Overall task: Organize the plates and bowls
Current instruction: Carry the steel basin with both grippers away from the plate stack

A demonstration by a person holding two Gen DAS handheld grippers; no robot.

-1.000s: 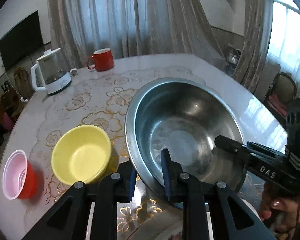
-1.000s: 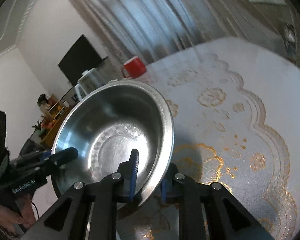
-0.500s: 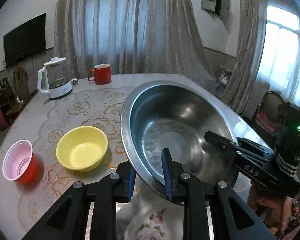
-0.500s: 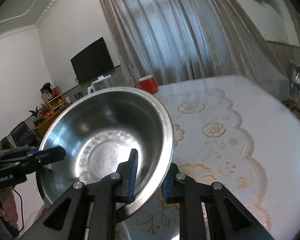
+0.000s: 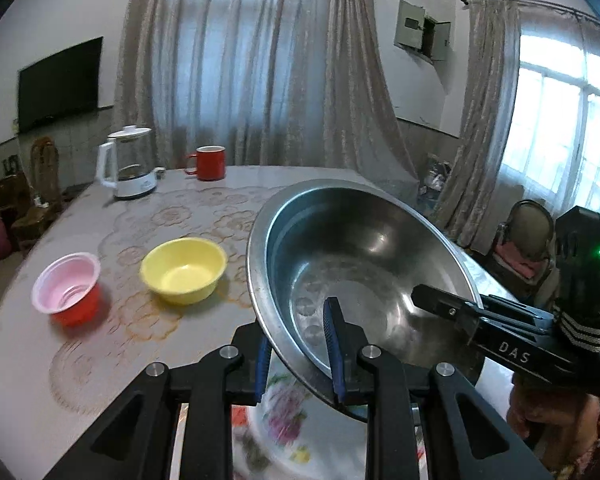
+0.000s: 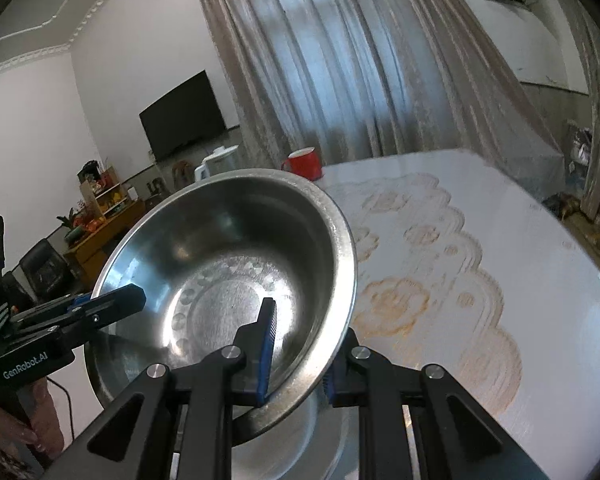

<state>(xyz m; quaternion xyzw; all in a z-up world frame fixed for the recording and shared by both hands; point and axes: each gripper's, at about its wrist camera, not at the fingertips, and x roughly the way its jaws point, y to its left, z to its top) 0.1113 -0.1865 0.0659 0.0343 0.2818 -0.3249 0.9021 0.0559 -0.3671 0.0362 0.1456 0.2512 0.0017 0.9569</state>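
Left wrist view: the left gripper (image 5: 300, 354) pinches the near rim of the steel bowl (image 5: 356, 264), held tilted above a floral plate (image 5: 288, 420); the right gripper (image 5: 448, 312) clamps the opposite rim. On the tabletop (image 5: 80, 344) sit a yellow bowl (image 5: 184, 270), cup (image 5: 68, 288), mug (image 5: 208, 162) and kettle (image 5: 128, 164). Right wrist view: the right gripper (image 6: 298, 354) pinches the bowl's (image 6: 228, 248) rim, the left gripper (image 6: 112, 304) opposite.

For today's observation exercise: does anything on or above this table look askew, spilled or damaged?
Only the steel bowl stands out: it is tilted, gripped by its rim by the left gripper and the right gripper. The yellow bowl, red cup, mug and kettle sit upright. No spills or damage show.
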